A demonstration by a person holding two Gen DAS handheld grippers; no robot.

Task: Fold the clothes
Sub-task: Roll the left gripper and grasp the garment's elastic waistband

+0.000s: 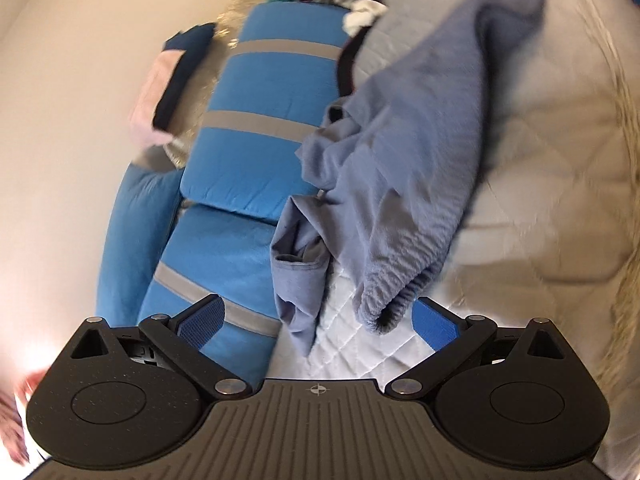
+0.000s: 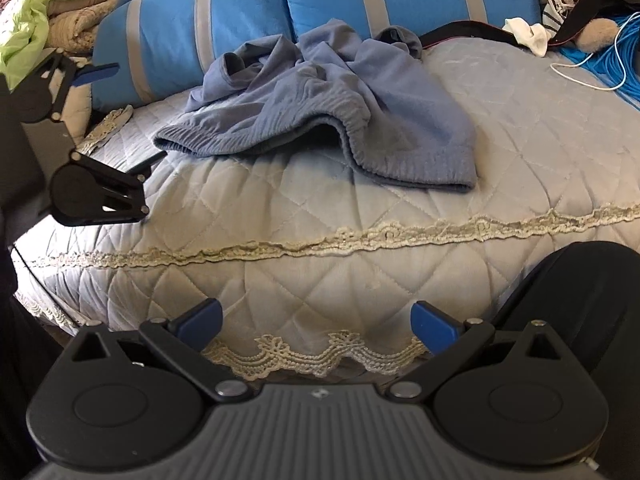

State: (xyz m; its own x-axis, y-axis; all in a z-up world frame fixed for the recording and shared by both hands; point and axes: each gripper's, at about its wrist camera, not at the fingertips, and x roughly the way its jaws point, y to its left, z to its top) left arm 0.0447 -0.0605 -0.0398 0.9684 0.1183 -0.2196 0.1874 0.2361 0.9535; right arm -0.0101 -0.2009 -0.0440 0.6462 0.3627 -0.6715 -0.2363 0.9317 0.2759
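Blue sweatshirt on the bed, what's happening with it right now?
Nothing grips it yet. The blue sweatshirt lies crumpled on the quilted bedspread against the striped blue pillows. The left gripper is open close to its ribbed hem, and the right gripper is open, further back by the bed's lace edge.

From my right wrist view, the sweater (image 2: 320, 108) lies crumpled on the quilt (image 2: 320, 240), pillows (image 2: 224, 24) behind it, cables (image 2: 600, 60) far right, my left gripper (image 2: 120, 116) at its left.
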